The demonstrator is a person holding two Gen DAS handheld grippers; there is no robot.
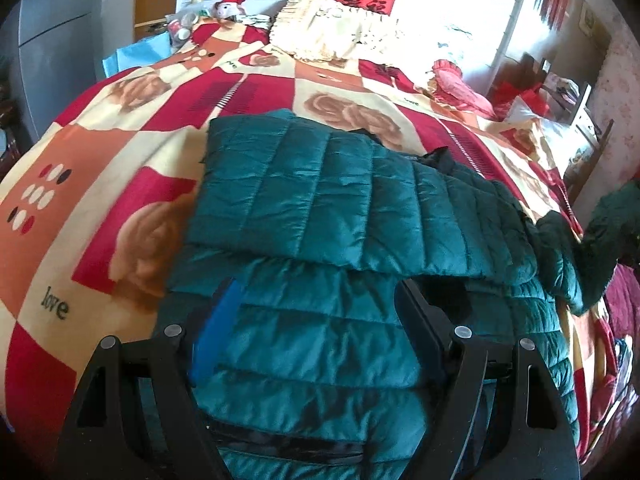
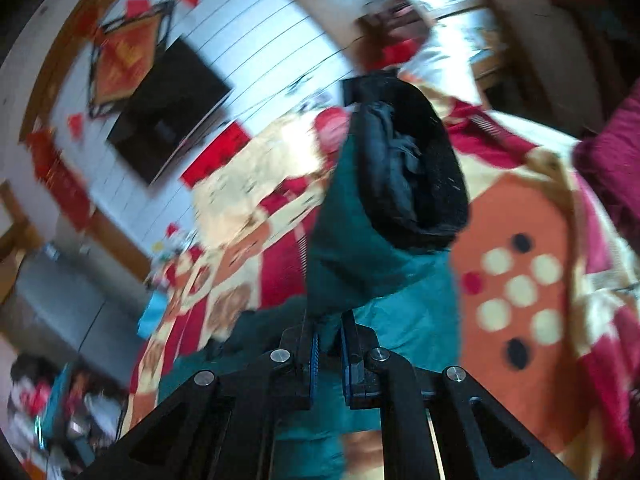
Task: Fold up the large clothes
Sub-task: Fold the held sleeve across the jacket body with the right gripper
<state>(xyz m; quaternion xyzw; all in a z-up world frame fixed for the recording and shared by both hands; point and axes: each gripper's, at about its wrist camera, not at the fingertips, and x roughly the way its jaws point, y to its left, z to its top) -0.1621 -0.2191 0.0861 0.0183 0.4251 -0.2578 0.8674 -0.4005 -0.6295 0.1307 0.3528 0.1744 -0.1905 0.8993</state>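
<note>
Teal quilted jacket lying on bed over patterned blanket, one panel folded across the body, fold edge running left to right. Sleeve with black cuff raised off the blanket, pinched in right gripper, jaws clenched on teal fabric just below the cuff. Right view tilted and blurred. Left gripper released, fingers spread wide over the jacket's near part, nothing gripped; contact with fabric unclear. Cream pillow at the headboard end, pink cushion on the bed right of it.
</note>
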